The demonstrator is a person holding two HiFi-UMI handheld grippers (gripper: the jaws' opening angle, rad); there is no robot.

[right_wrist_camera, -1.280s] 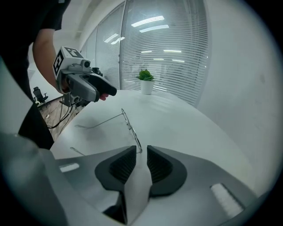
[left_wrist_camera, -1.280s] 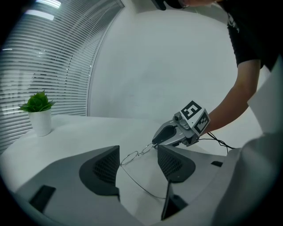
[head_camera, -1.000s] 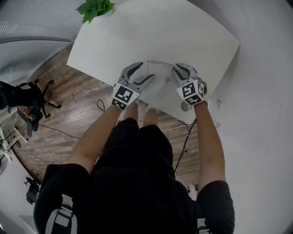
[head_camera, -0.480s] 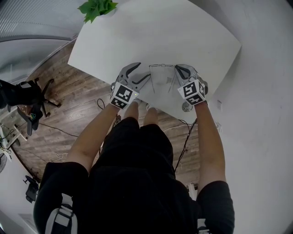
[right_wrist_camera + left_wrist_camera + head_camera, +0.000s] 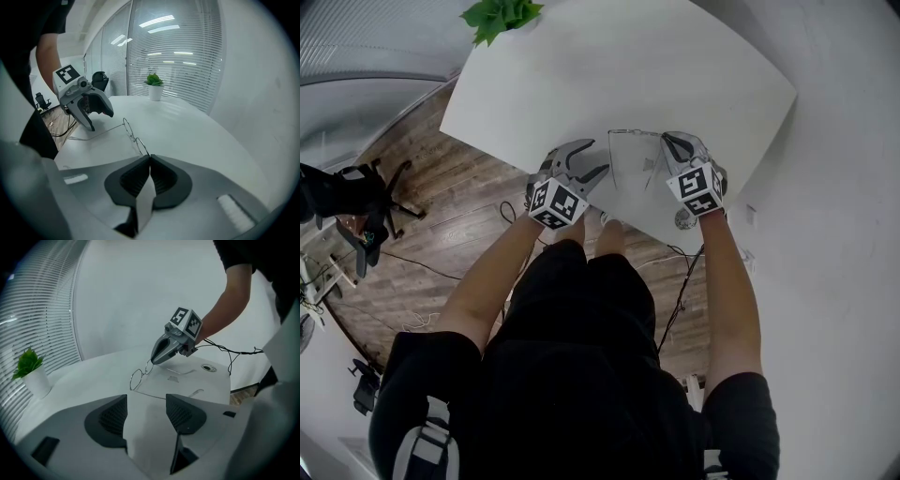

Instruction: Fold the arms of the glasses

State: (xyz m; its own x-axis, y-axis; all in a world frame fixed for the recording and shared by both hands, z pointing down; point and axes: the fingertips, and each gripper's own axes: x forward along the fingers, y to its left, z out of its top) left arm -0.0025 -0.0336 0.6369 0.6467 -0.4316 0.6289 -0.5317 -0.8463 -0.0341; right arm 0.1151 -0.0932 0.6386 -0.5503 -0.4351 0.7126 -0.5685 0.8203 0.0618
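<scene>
- Wire-thin glasses (image 5: 628, 132) span the gap between the two sets of fingers over the white table (image 5: 675, 66). Their long axis, lens to lens, runs side to side in front of the person.
- Both lenses stand upright, and both arms are swung out, unfolded, pointing back toward the person's edge of the table.
- In the left gripper view the nearer lens (image 5: 137, 379) sits just ahead of the left fingers, and its arm runs as a thin line across in front of their tips, low over the table. I cannot tell whether it rests on the surface.
- The left gripper (image 5: 598, 157) sits at the left end of the glasses with its fingers spread well apart and released. Only bare table shows between the pads (image 5: 117, 414), and nothing touches them.
- From the right gripper view, the left gripper (image 5: 99, 119) is at the far end of that long arm, close beside its tip but apart from it.
- The right gripper (image 5: 667, 141) is at the right end of the frame with its fingers clenched together.
- Its closed tips (image 5: 149, 161) pinch the wire rim of the nearest lens, and the rest of the glasses (image 5: 127, 125) reaches away from them toward the left gripper.
</scene>
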